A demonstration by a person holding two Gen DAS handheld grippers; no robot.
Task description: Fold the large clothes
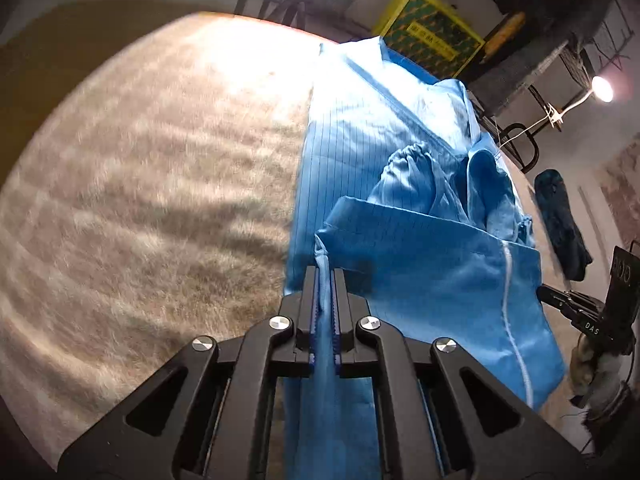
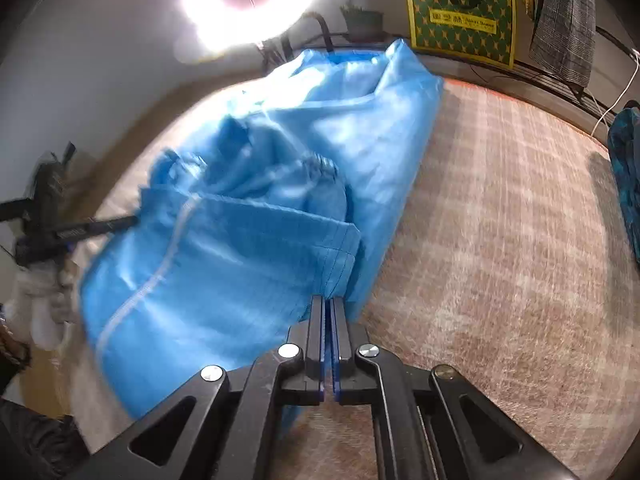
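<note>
A large light-blue pinstriped garment (image 1: 384,152) with a white zipper lies lengthwise on the beige carpet; it also fills the middle of the right wrist view (image 2: 280,184). My left gripper (image 1: 325,276) is shut on a corner of its near hem and holds that edge lifted and folded over. My right gripper (image 2: 328,300) is shut on the opposite hem corner, also lifted. Each gripper shows in the other's view: the right one at the right edge (image 1: 560,300), the left one at the left edge (image 2: 100,226). Two gathered sleeve cuffs (image 1: 412,152) lie on top of the body.
Beige shaggy carpet (image 1: 140,200) spreads to both sides of the garment (image 2: 500,220). A yellow-green box (image 2: 460,20) and a rack with dark cloth (image 2: 564,20) stand at the far wall. A dark blue item (image 1: 560,220) lies to the right. Bright lamps glare overhead.
</note>
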